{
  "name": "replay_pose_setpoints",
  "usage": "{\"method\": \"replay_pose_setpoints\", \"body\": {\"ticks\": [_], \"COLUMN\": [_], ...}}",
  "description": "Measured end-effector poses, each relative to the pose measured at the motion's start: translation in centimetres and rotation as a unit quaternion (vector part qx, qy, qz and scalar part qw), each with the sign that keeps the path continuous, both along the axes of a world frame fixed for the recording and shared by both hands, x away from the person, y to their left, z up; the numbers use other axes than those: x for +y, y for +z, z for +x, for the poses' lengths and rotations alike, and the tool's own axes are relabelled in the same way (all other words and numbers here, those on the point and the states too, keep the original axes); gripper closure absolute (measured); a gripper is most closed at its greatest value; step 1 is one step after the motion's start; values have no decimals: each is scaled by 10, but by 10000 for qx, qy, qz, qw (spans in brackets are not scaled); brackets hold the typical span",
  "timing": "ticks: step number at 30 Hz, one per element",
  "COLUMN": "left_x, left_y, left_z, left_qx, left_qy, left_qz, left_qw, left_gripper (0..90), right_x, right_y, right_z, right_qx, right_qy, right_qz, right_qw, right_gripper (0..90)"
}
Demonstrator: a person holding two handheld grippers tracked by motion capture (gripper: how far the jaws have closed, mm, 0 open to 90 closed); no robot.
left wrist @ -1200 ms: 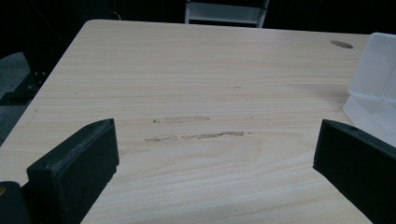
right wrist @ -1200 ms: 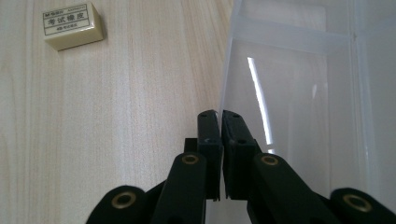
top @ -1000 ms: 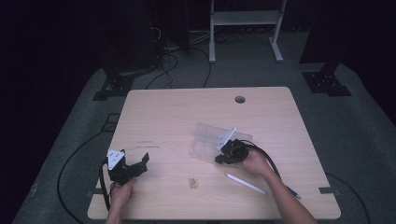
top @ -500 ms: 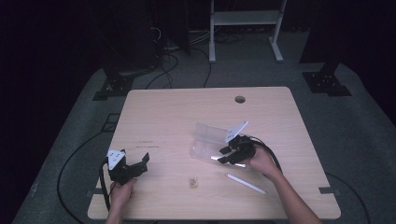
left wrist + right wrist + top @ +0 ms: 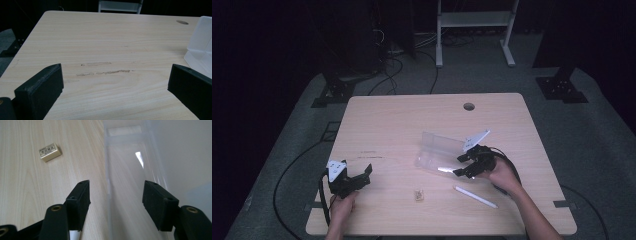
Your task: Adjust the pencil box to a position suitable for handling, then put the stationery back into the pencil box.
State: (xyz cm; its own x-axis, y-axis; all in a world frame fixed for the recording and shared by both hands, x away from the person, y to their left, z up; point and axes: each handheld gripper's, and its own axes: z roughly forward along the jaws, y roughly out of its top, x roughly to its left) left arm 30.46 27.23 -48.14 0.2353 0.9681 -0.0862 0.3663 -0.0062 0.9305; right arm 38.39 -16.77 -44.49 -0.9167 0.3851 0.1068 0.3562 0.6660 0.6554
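Left gripper (image 5: 357, 176) at table's (image 5: 412, 120) 8 o'clock, near front edge, jaws wide, empty; bare wood ahead to 12. Eraser (image 5: 418, 195) at 6. Clear box (image 5: 439, 152) open at centre-right. Right gripper (image 5: 466, 165) at its 4 o'clock rim, jaws just opened, nothing gripped; pen (image 5: 475, 196) left behind at 5.

A clear plastic box (image 5: 439, 156) lay open on the counter (image 5: 412, 125), its lid tilted upward; a white pen (image 5: 475, 197) lay just beside it.
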Motion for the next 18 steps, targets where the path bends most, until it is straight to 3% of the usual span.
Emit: {"method": "replay_pose_setpoints", "body": {"ticks": [18], "left_x": [-3], "left_y": [0], "left_z": [-1], "left_qx": [-35], "left_qy": [-24], "left_qz": [113], "left_qw": [9999], "left_gripper": [0], "right_x": [-43], "right_y": [4], "right_z": [-19], "right_qx": [-184], "right_qy": [-396], "right_qz": [150], "right_qw": [9989], "right_gripper": [386]}}
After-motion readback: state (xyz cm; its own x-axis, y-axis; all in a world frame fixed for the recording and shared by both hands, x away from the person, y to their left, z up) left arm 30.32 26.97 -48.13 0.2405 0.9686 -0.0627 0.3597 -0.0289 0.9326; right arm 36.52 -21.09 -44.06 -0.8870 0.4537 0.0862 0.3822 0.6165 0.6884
